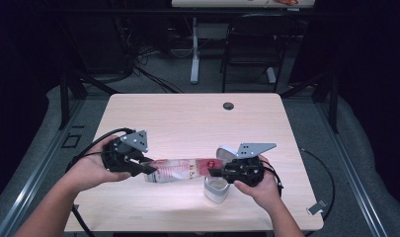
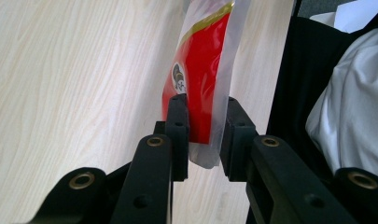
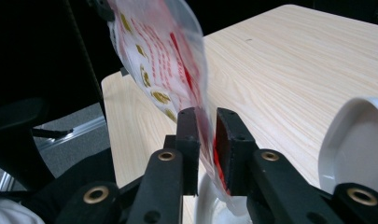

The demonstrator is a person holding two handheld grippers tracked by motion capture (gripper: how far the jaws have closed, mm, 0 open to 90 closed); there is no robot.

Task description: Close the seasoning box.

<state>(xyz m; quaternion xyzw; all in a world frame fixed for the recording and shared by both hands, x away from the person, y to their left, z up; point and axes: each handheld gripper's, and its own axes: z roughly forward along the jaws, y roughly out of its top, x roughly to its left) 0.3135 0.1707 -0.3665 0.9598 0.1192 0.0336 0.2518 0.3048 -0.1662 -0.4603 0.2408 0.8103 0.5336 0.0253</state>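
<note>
The light wooden table (image 1: 187, 118) carries little besides the work in hand: a dark round grommet (image 1: 228, 105) sits near its far edge, well apart from everything else. A white cup (image 1: 216, 189) stands on the table just below the right gripper (image 1: 211, 172), and a second white rounded object (image 1: 226, 151) shows just behind that gripper; what it is cannot be told. Beyond the table a black chair (image 1: 251, 44) and a white table leg (image 1: 194, 49) stand on the grey floor. Nothing lies between the two grippers except the thing they carry.

That thing is a clear plastic packet (image 1: 175, 169) printed in red and white with small gold marks. It hangs in the air above the near half of the table, stretched level between the two grippers, its right end over the cup.

The left gripper (image 1: 149, 169) points to the right, the left hand (image 1: 91, 170) wrapped round its body. In the left gripper view its fingers (image 2: 178, 122) stand narrowly apart with the packet's end between them, one pad against the film. The right gripper points to the left, held by the right hand (image 1: 259, 190). In the right gripper view its fingers (image 3: 189, 135) stand a little apart with the packet's other end passing between them; whether the pads press on it cannot be told.
</note>
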